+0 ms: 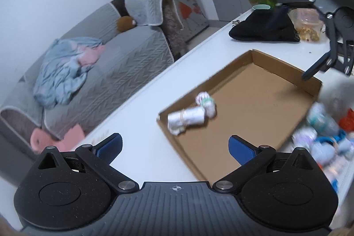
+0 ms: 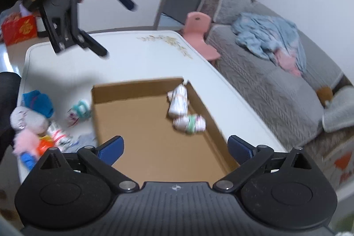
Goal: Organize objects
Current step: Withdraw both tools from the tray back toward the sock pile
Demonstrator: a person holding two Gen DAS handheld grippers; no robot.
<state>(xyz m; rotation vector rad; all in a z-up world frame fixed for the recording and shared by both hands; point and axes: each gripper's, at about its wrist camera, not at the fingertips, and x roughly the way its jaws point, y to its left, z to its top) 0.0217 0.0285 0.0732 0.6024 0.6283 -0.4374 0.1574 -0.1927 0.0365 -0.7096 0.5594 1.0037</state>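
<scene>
Both the left tongs [image 1: 174, 145] and right tongs [image 2: 174, 145] are hovering released, grasping nothing; ahead of them two rolled white sock bundles [image 2: 183, 112] are lying inside the shallow brown cardboard tray [image 1: 254, 103]; loose colourful rolled socks [image 2: 37, 123] are waiting on the white counter [image 2: 132, 59] beside it, presumably for sorting.

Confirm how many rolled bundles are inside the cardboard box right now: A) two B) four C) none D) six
A: two white rolled bundles lie in the cardboard box, against one side wall; the other rolled items sit outside it on the table.
</scene>
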